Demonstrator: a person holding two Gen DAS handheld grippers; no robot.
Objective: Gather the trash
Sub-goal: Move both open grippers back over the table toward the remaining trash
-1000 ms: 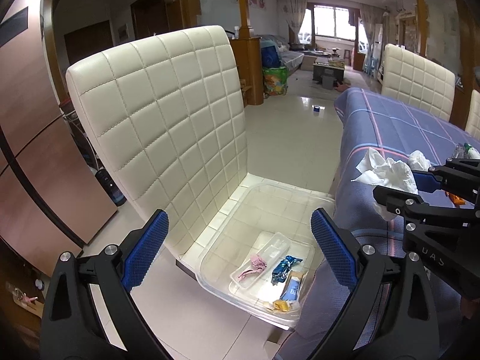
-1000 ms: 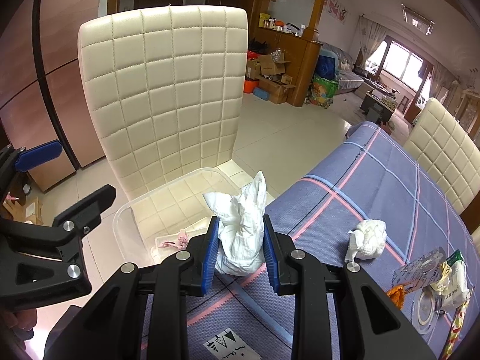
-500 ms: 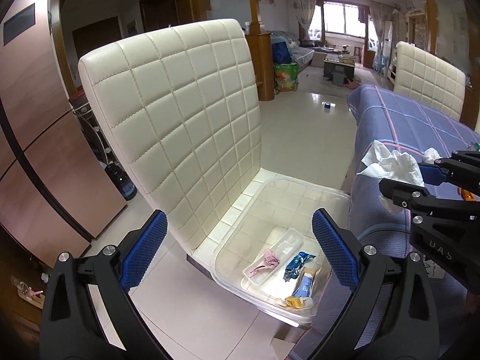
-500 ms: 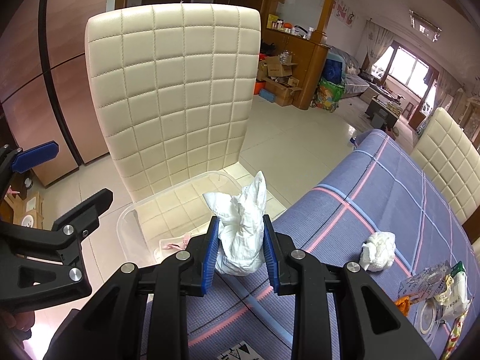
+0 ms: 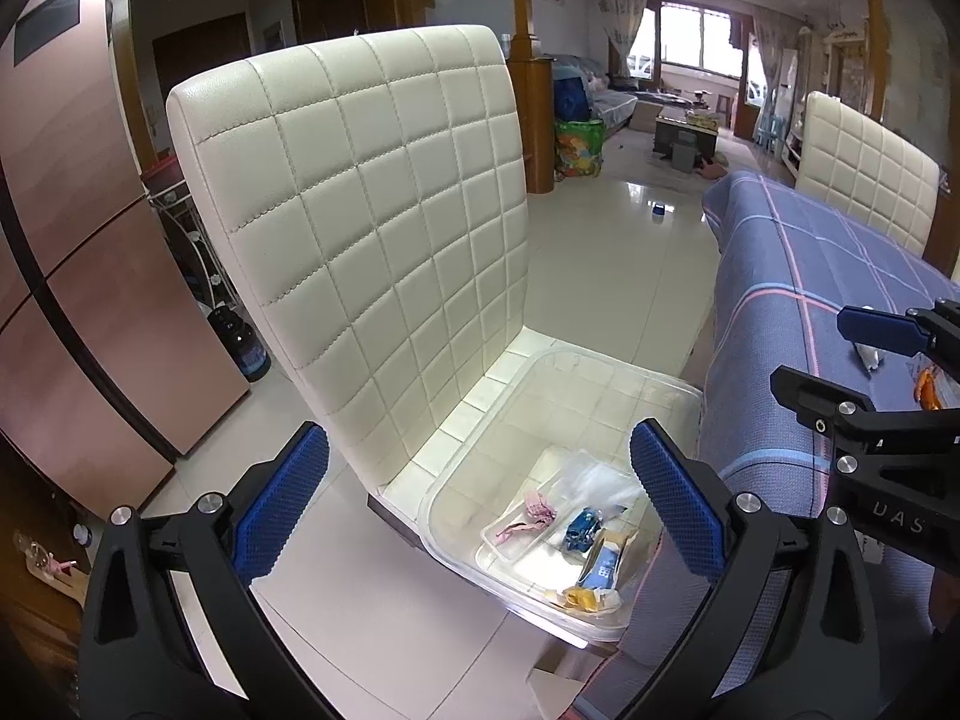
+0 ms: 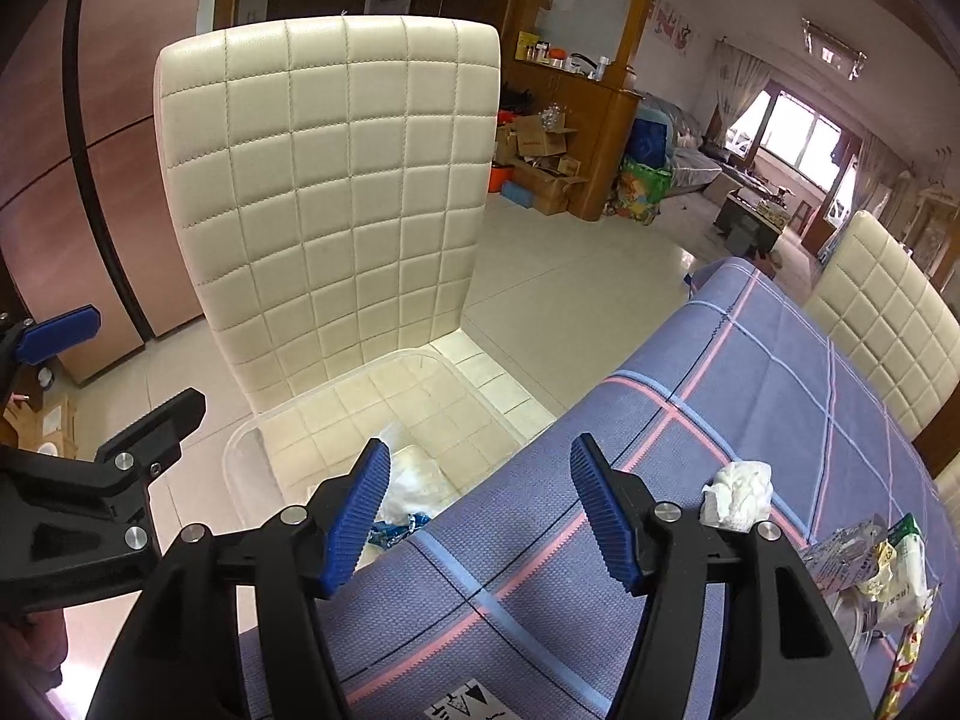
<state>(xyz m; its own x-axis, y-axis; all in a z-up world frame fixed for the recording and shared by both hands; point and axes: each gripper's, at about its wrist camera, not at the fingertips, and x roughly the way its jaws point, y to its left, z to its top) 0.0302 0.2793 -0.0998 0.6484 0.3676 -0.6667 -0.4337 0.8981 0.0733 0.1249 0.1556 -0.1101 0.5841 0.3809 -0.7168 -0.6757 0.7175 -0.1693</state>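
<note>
A clear plastic bin (image 5: 606, 372) sits on a cream quilted chair (image 5: 372, 228) beside the blue checked table (image 6: 750, 408). It holds wrappers (image 5: 591, 546) and a small clear tray (image 5: 528, 528). In the right wrist view a white crumpled tissue (image 6: 414, 486) lies in the bin (image 6: 252, 450), just beyond my right gripper (image 6: 480, 516), which is open and empty over the table edge. My left gripper (image 5: 474, 504) is open and empty, above the floor and the bin's near side. Another crumpled tissue (image 6: 738, 489) lies on the table.
More trash, a packet and wrappers (image 6: 882, 564), lies at the table's right edge. A second cream chair (image 6: 882, 324) stands behind the table. Brown cabinet doors (image 5: 72, 276) stand on the left. Tiled floor (image 5: 612, 264) stretches beyond the chair.
My right gripper has opened and let go of the white tissue, which has dropped into the bin. The left gripper has drifted a little and stays open.
</note>
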